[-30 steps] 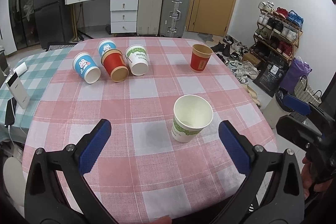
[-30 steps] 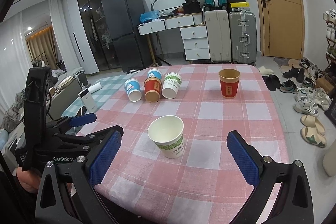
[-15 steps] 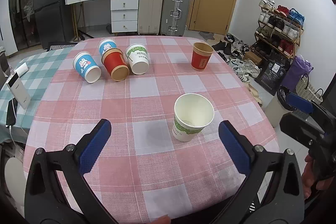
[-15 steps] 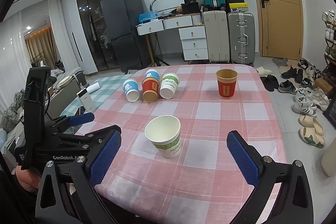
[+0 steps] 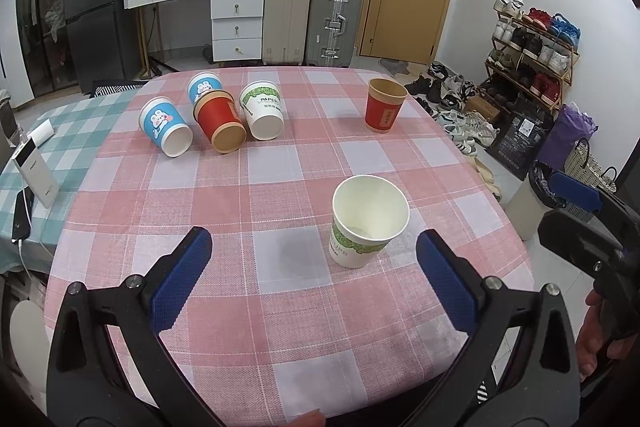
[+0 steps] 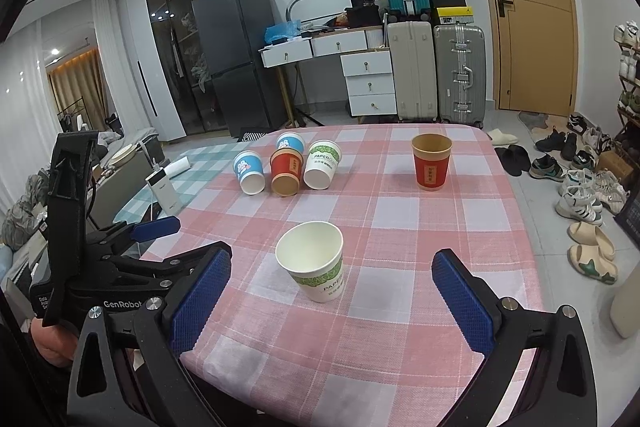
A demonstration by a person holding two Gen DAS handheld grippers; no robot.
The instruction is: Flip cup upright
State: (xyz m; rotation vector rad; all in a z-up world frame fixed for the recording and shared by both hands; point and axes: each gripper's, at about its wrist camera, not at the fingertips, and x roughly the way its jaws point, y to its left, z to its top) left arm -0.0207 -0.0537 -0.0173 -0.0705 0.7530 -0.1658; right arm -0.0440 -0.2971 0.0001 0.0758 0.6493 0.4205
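A white cup with a green band (image 5: 366, 223) (image 6: 314, 259) stands upright near the front of the pink checked table (image 5: 280, 195). A red cup (image 5: 384, 109) (image 6: 431, 161) stands upright at the back right. At the back left lie a blue cup (image 5: 166, 127) (image 6: 249, 171), a red cup (image 5: 220, 126) (image 6: 285, 173) and a white cup (image 5: 263, 111) (image 6: 322, 165) on their sides; another blue cup (image 5: 204, 87) sits behind them. My left gripper (image 5: 314, 279) is open and empty just short of the white cup. My right gripper (image 6: 331, 301) is open and empty.
A white power bank (image 5: 36, 171) and a phone (image 5: 22, 215) lie on the green checked cloth at the left. Suitcases (image 5: 312, 15) and a drawer unit stand behind the table. Shoes and a rack (image 5: 532, 43) fill the floor to the right.
Both grippers have edged slightly forward and leftward; the cups look a little lower and nearer in both views. No cup has moved.
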